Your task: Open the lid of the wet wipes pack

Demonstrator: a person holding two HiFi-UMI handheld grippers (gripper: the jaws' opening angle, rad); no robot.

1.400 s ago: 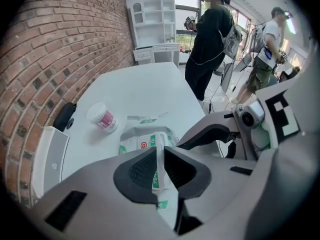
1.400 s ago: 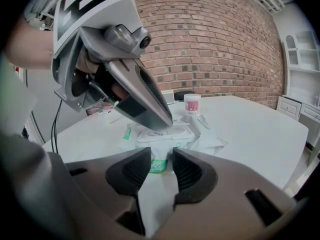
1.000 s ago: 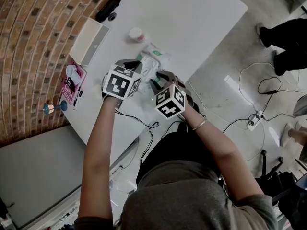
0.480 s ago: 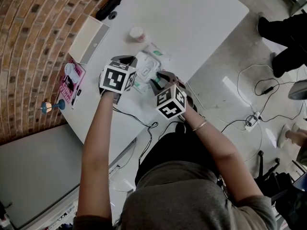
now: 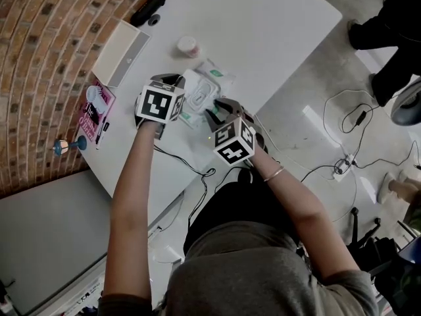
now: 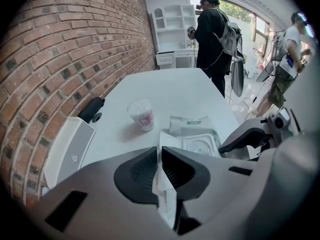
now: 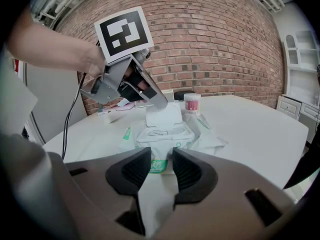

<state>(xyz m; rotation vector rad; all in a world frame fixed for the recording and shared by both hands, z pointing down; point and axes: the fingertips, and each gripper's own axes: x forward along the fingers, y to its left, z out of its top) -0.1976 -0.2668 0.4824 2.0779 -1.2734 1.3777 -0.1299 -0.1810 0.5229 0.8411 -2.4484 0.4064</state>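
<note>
The wet wipes pack lies on the white table, white with green print. Its white flip lid stands raised off the oval opening frame. My left gripper is shut on the lid's free edge, and the lid's white plastic runs down between its pads. From the right gripper view, the left gripper holds the lid from above. My right gripper is closed on the pack's near end, with the wrapper between its jaws. In the head view, the left gripper and right gripper flank the pack.
A tub of cotton swabs stands just beyond the pack. A white box, a black object and a pink booklet lie along the brick wall side. A cable hangs off the near table edge. People stand beyond the table.
My left gripper has shifted a little towards the wall side with the lid in it, and the lid stands further open. The right gripper has kept still.
</note>
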